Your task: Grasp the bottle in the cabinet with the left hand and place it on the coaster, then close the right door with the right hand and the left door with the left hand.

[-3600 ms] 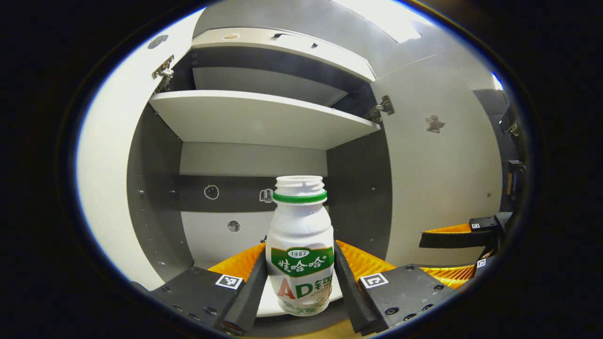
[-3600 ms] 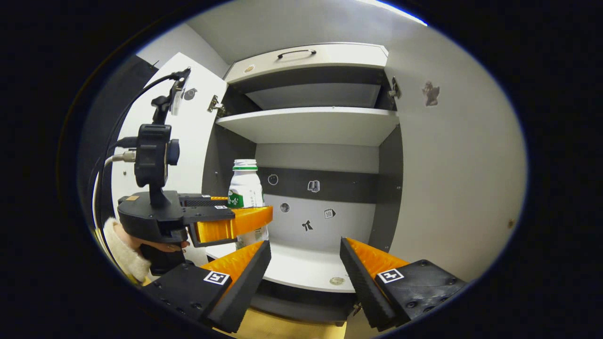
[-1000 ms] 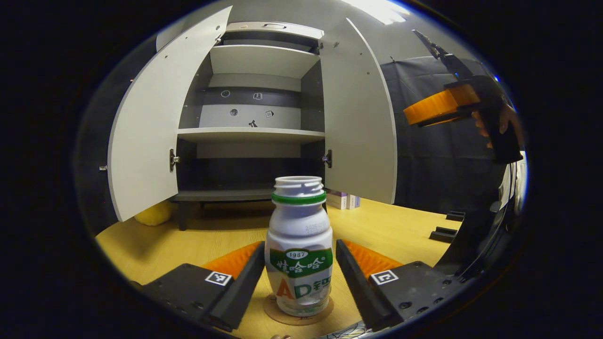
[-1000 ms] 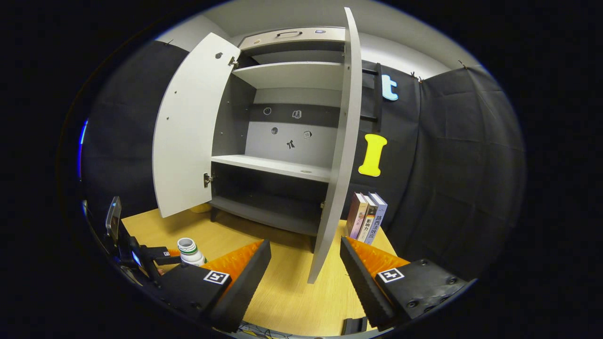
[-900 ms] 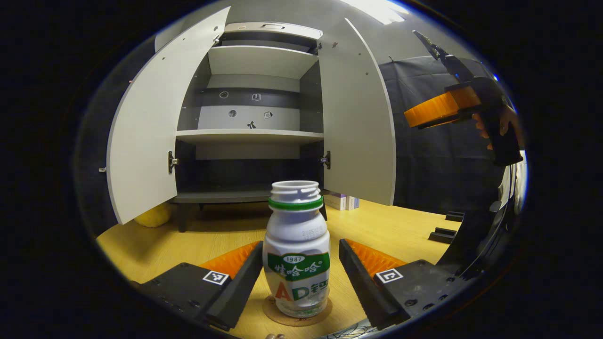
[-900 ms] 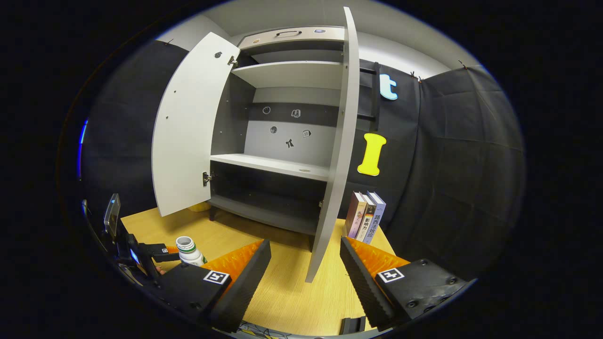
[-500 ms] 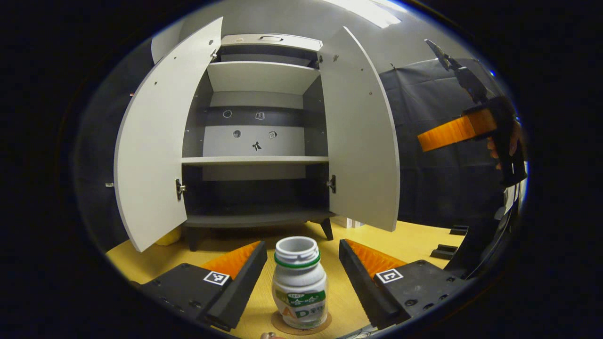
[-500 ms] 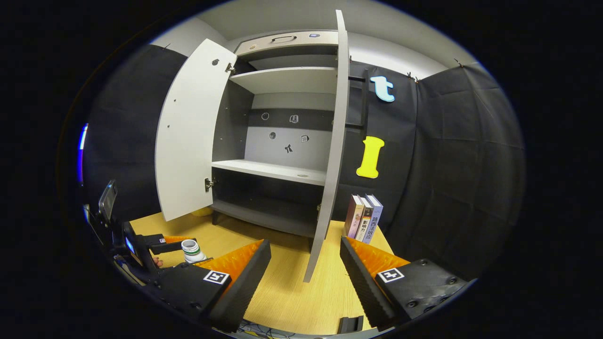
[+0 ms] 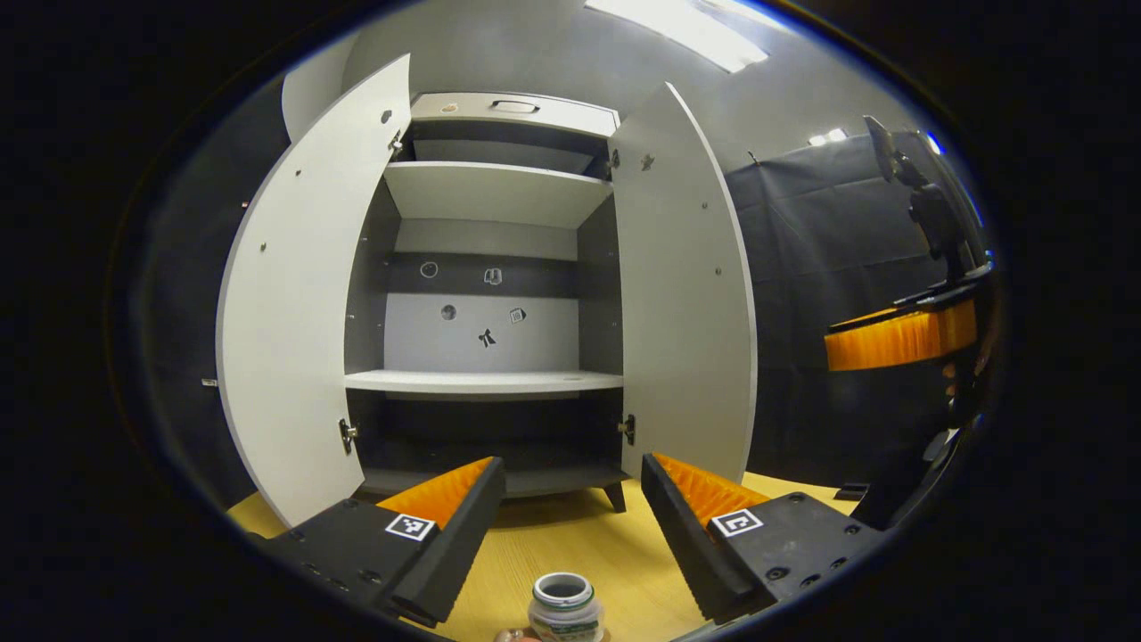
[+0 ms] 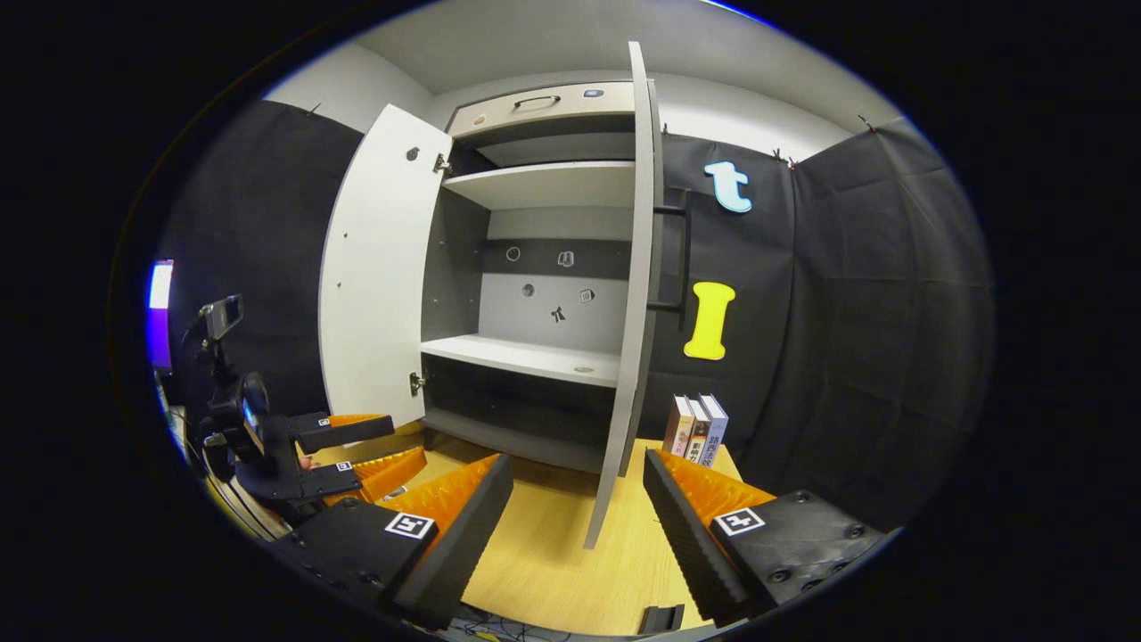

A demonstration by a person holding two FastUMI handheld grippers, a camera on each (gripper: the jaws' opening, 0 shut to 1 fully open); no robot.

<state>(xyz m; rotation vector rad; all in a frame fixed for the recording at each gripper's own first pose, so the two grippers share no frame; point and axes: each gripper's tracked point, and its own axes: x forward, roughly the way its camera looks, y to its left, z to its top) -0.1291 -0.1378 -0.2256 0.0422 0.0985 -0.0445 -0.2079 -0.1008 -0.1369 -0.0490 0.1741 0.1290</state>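
Above the bottle [image 9: 564,608] hangs the left gripper [image 9: 570,499] (jaws apart).

bottle [image 9: 564,606] on table [image 9: 579,544] before open cabinet [image 9: 486,294], books [image 10: 696,430] right of cabinet

The surface [image 10: 544,553] looks like pale wood-grain laminate with a smooth, slightly satin finish. The cabinet [image 9: 486,187] has matt, smooth panels, with small metal hinges [image 9: 627,428] on its doors. The bottle [image 9: 564,610] looks like smooth plastic, and the booth wall [image 10: 856,339] is creased matt cloth.
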